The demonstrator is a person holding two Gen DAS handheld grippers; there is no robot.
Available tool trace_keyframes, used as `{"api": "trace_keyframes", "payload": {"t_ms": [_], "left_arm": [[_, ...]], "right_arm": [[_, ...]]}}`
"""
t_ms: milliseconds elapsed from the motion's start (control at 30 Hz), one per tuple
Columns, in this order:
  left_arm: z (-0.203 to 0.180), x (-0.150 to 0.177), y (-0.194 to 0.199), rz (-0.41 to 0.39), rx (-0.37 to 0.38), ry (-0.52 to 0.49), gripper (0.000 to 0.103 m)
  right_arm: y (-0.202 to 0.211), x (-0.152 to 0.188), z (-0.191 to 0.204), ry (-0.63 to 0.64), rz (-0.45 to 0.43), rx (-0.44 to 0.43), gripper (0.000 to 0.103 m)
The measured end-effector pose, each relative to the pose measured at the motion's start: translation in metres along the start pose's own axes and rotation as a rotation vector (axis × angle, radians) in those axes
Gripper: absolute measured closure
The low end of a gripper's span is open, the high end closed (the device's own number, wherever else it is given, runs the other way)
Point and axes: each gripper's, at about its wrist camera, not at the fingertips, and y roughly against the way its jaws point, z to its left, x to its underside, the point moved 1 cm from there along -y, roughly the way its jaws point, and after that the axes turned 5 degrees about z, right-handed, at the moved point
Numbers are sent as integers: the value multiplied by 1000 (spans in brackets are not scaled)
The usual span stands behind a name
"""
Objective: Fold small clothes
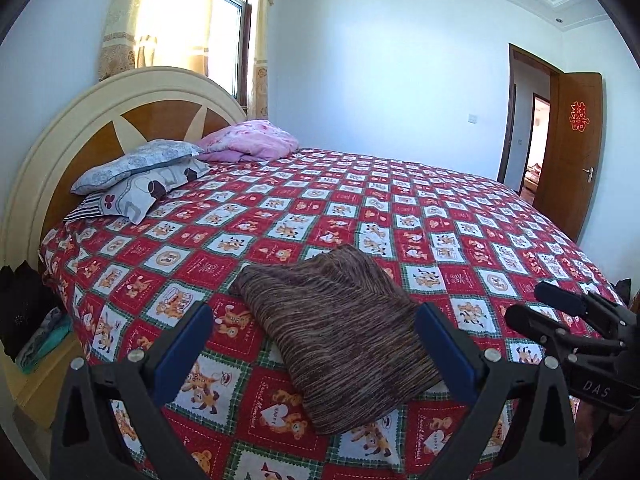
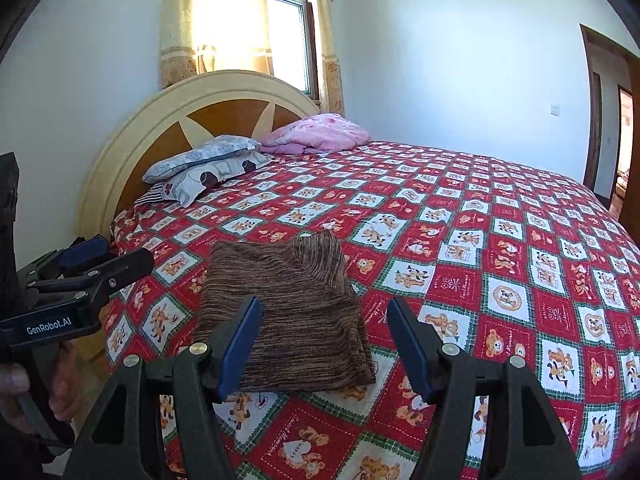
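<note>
The left gripper [image 1: 314, 344] with blue pads is spread wide and holds nothing. The brown striped knitted cloth [image 1: 340, 336], already folded, lies on the red and white teddy-bear bedspread [image 1: 480, 216] near the bed's edge, at 12 o'clock from it. It looks soft, light and floppy, so pinch a corner. The right gripper [image 2: 324, 344] is spread too. I see no boxes or baskets.

The right gripper [image 2: 322, 344] hung open above the bed [image 2: 500, 240], near the folded brown garment [image 2: 288, 312]; the left gripper [image 2: 116, 258] was beside.
</note>
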Motion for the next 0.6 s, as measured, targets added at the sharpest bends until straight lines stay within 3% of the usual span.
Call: {"api": "trace_keyframes", "payload": {"t_ms": [600], "left_arm": [[-1, 0, 1, -2, 0, -2, 0]], "right_arm": [[1, -1, 2, 0, 3, -6, 36]]}}
